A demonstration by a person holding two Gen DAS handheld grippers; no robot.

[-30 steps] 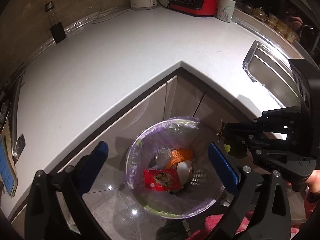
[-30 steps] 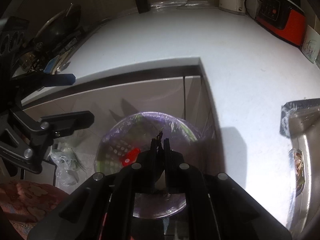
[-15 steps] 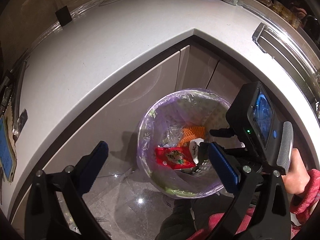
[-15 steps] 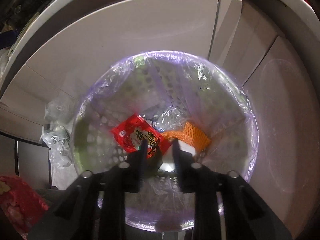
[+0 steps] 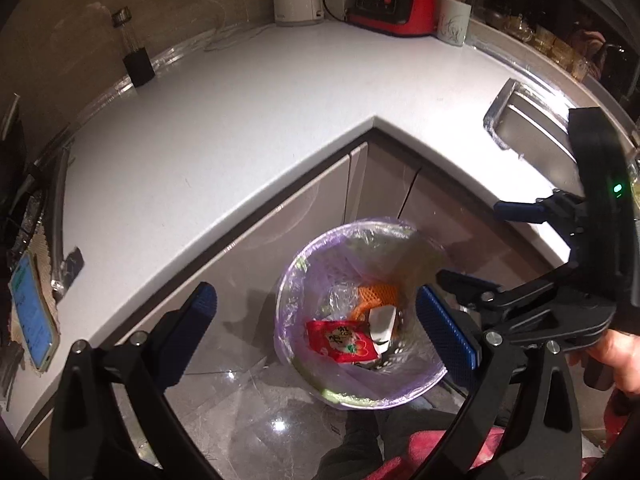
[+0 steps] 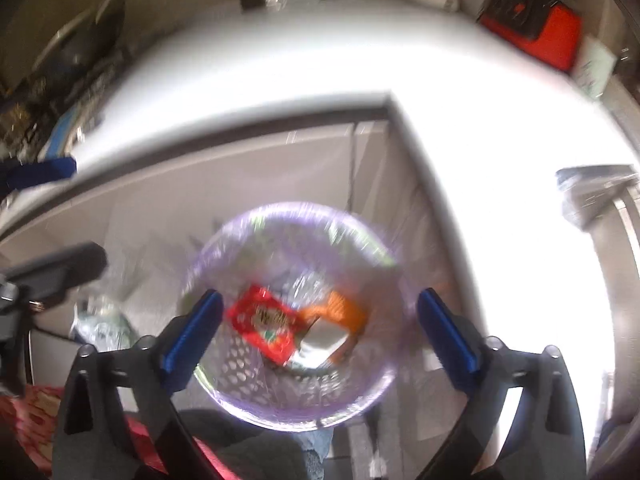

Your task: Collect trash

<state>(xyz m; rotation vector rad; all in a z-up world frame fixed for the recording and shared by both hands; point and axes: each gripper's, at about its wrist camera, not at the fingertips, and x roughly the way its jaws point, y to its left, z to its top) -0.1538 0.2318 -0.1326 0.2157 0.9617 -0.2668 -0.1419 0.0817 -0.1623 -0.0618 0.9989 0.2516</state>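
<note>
the right hand-held gripper [image 6: 318,330] is opening wide over the trash bin [image 6: 224,376] with nothing in it. the left hand-held gripper [image 5: 316,316] is open and empty too.

White L-shaped countertop [image 5: 224,128], beige cabinet doors [image 5: 304,216] below, glossy grey floor [image 5: 256,412], tiled wall [image 5: 72,12].

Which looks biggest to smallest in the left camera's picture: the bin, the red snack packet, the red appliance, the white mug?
1. Bin, clearly largest.
2. Red appliance.
3. Red snack packet, close to the appliance in apparent size; the appliance stands farther from the camera, so it is probably much bigger really.
4. White mug.
</note>
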